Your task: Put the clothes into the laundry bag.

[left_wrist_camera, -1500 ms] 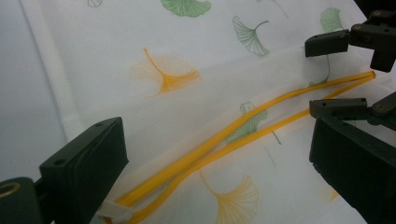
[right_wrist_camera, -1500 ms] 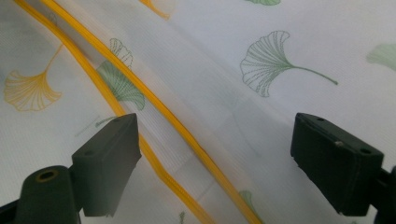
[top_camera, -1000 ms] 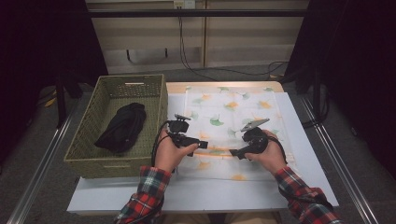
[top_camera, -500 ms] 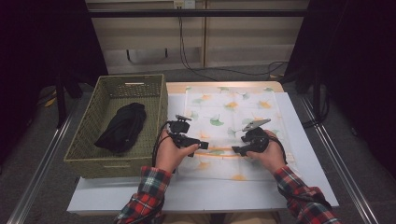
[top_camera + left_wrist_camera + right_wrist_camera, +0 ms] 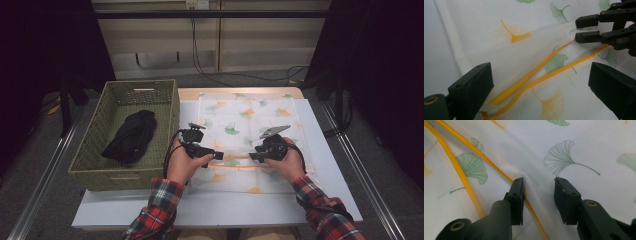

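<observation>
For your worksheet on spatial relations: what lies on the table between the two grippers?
In the high view, the leaf-print cloth with its yellow hem spans the stretch between the left gripper and right gripper.

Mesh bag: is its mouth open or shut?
Open: the bag's two yellow edges run apart, white mesh showing between them, in the left gripper view.

Red plaid sleeves; black left tool (image 5: 218, 156), brass-coloured screws.

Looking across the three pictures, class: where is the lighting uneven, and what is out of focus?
High view: the room around the table is very dark, the cloth evenly lit. Left gripper view: its own near jaws are soft, the cloth's yellow band sharper. Right gripper view: the cloth's far edges blur, a faint shadow lies between the jaws.
</observation>
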`<state>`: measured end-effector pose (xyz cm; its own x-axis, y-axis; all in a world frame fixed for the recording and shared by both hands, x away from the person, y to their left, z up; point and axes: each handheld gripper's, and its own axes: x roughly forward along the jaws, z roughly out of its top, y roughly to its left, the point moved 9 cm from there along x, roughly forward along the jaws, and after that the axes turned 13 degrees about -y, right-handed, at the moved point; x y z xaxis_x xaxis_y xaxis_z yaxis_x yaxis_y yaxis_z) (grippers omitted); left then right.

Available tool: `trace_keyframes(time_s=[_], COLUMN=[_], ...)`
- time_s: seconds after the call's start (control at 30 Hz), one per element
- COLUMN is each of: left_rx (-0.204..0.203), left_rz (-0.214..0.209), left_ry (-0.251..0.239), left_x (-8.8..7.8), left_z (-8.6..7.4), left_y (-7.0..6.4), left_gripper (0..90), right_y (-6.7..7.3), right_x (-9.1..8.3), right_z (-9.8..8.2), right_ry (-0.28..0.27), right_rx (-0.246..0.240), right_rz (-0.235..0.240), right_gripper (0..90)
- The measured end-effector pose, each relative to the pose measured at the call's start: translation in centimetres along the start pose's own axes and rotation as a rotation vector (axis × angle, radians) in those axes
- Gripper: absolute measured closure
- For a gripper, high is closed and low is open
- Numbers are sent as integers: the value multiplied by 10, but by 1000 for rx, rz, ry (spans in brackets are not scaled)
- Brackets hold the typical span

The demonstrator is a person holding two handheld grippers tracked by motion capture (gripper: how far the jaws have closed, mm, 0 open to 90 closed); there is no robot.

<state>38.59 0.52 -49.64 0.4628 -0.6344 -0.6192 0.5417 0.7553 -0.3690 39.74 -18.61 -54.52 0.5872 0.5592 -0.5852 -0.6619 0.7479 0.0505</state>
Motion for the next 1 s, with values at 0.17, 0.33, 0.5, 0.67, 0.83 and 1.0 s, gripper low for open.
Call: trace_keyframes(time_s=[0.17, 0.33, 0.5, 0.67, 0.83, 1.0], left_rx=[5, 7, 7, 13, 16, 12], left_rz=[-4, -4, -8, -4, -9, -6], left_ry=[5, 5, -1, -4, -7, -12], left_x=[1, 1, 1, 0, -1, -2], left_z=[1, 1, 2, 3, 5, 6], left_y=[-1, -2, -4, -5, -7, -5], left_gripper=[55, 56, 56, 56, 56, 56], right_y=[1, 0, 0, 1, 1, 2], right_x=[1, 1, 1, 0, -8, -13], right_z=[1, 1, 2, 2, 11, 14], right_ry=[-4, -4, 2, 7, -8, -9], right_rx=[-1, 8, 22, 37, 66, 98], right_rz=[5, 0, 19, 34, 37, 43], right_gripper=[758, 837, 875, 898, 900, 900])
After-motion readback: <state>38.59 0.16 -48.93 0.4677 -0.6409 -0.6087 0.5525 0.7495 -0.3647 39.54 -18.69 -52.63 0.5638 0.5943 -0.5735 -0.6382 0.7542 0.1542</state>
